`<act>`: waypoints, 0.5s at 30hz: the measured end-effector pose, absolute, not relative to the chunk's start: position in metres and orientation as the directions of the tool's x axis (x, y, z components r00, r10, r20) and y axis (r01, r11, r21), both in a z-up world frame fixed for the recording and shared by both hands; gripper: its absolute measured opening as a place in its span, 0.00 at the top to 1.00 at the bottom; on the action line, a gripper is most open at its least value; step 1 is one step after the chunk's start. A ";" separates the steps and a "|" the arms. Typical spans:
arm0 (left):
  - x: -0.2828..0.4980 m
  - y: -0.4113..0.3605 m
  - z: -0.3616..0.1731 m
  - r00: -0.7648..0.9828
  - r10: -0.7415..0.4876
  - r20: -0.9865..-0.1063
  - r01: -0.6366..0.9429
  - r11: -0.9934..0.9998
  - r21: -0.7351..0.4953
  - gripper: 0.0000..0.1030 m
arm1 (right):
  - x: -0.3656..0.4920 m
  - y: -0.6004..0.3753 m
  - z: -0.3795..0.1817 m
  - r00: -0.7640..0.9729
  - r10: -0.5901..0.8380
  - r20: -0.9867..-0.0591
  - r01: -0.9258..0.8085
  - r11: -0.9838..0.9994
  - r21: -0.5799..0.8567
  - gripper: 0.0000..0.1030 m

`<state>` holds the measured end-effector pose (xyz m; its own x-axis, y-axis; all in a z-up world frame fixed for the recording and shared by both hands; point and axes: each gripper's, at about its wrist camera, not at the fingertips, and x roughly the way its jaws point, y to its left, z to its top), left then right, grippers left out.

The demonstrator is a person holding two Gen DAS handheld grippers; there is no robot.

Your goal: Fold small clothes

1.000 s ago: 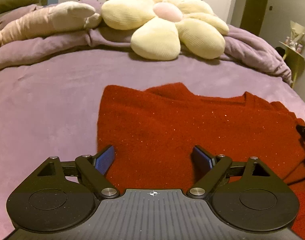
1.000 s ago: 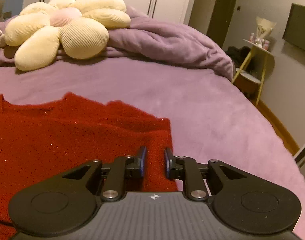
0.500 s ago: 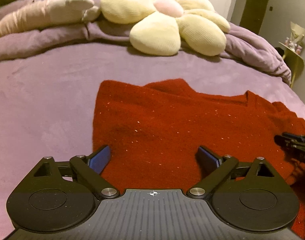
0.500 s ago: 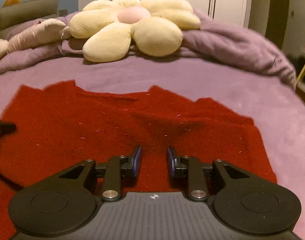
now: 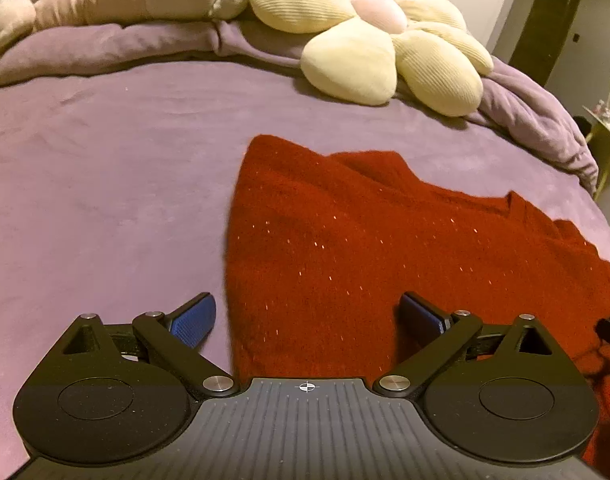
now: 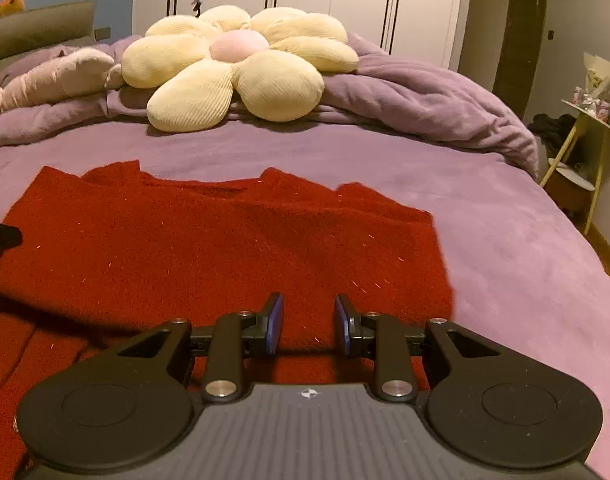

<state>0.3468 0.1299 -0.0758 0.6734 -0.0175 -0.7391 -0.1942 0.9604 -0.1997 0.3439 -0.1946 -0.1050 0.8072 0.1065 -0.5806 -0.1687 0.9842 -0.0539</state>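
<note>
While red sweater [image 5: 385, 248] lies flat, left gripper [image 5: 307, 316] straddles its edge.

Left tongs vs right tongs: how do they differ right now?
Left tongs stand spread wide, having just been opening; right tongs show only a narrow gap. Left straddles the red sweater's side edge, one pad over the purple bedspread; right sits wholly over sweater. Both hold nothing.

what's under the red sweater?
The red sweater lies flat on the purple bedspread, which shows all around it. Whatever sits directly beneath the knit is covered; no bulge suggests anything else.
</note>
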 end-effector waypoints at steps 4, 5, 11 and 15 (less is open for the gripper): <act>0.343 0.127 -0.075 0.659 -0.017 -0.752 -0.197 0.961 -0.194 0.02 | 0.337 -0.204 -0.110 0.783 0.103 -0.613 -0.164 0.985 -0.044 0.75; 0.342 0.127 -0.076 0.654 -0.018 -0.756 -0.200 0.960 -0.195 0.02 | 0.336 -0.204 -0.111 0.779 0.100 -0.619 -0.166 0.985 -0.050 0.75; 0.339 0.124 -0.078 0.631 -0.007 -0.776 -0.190 0.968 -0.163 0.01 | 0.340 -0.202 -0.116 0.761 0.089 -0.643 -0.157 0.986 -0.050 0.74; 0.330 0.123 -0.077 0.611 -0.001 -0.792 -0.181 0.973 -0.141 0.02 | 0.337 -0.200 -0.112 0.746 0.073 -0.662 -0.155 0.986 -0.066 0.73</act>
<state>0.3299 0.1229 -0.0769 0.6111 -0.0008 -0.7916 -0.1807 0.9734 -0.1405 0.3366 -0.1999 -0.1116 0.7462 0.0728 -0.6618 -0.1546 0.9858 -0.0659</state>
